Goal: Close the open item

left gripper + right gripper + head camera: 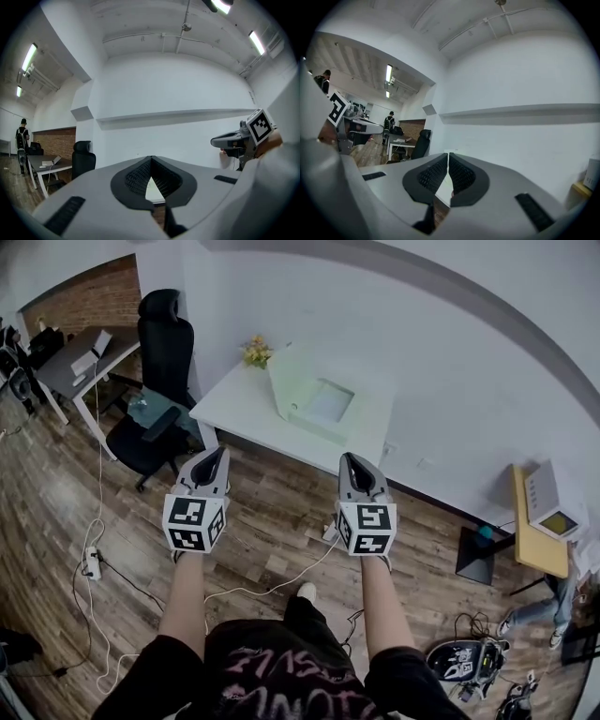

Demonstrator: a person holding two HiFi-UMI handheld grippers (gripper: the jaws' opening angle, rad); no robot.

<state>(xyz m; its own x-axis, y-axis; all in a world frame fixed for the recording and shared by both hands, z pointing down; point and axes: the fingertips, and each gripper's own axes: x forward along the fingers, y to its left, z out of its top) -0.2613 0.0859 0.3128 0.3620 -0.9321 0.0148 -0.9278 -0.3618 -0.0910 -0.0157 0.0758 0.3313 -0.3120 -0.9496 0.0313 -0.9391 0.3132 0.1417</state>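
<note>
A pale box-like item lies on the white table by the wall, with its lid raised at the left side. Both grippers hang over the wooden floor, short of the table and apart from the item. My left gripper is shut with nothing between its pads. My right gripper is also shut and empty. Each gripper view looks toward the white wall. The right gripper shows at the edge of the left gripper view, and the left gripper at the edge of the right gripper view.
A black office chair stands left of the table and yellow flowers sit on its back corner. A grey desk is at far left. Cables and a power strip lie on the floor. A yellow side table stands right.
</note>
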